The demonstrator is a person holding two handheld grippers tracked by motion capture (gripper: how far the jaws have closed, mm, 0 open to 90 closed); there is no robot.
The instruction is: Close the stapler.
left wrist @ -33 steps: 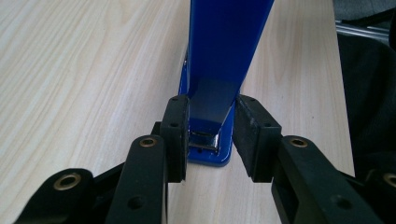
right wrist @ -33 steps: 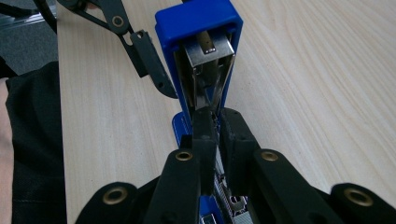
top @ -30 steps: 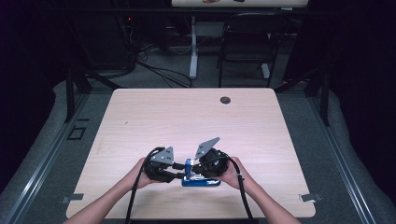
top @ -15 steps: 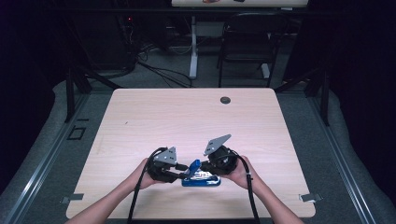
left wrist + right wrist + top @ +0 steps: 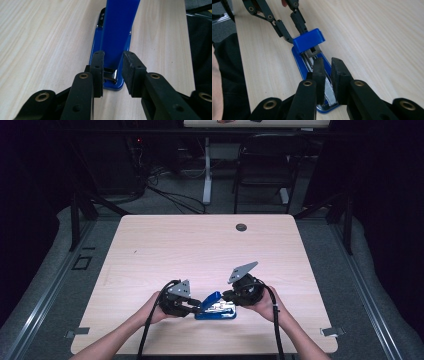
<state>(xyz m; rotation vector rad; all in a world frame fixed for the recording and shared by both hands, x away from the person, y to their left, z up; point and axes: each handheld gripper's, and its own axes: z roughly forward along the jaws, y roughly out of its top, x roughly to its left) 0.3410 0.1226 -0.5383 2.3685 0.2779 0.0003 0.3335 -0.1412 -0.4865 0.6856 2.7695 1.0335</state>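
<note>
Bracing the rigid blue plastic-and-metal stapler (image 5: 216, 306), we clamp its hinge with the left gripper (image 5: 113, 65) while the right gripper (image 5: 327, 65) pinches its slippery steel magazine.

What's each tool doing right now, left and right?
Left tool: closed on the hinge end of the blue stapler.
Right tool: jaws nearly shut over the stapler's metal magazine; whether they grip it cannot be told.

A light wooden table (image 5: 200, 245) with a small dark round cap (image 5: 241, 227) near its far edge stands on a grey carpet floor (image 5: 50, 270), and behind it, in a dark room, there are a black chair (image 5: 262, 175), a white desk leg (image 5: 206, 170) and some cables (image 5: 170, 200).
</note>
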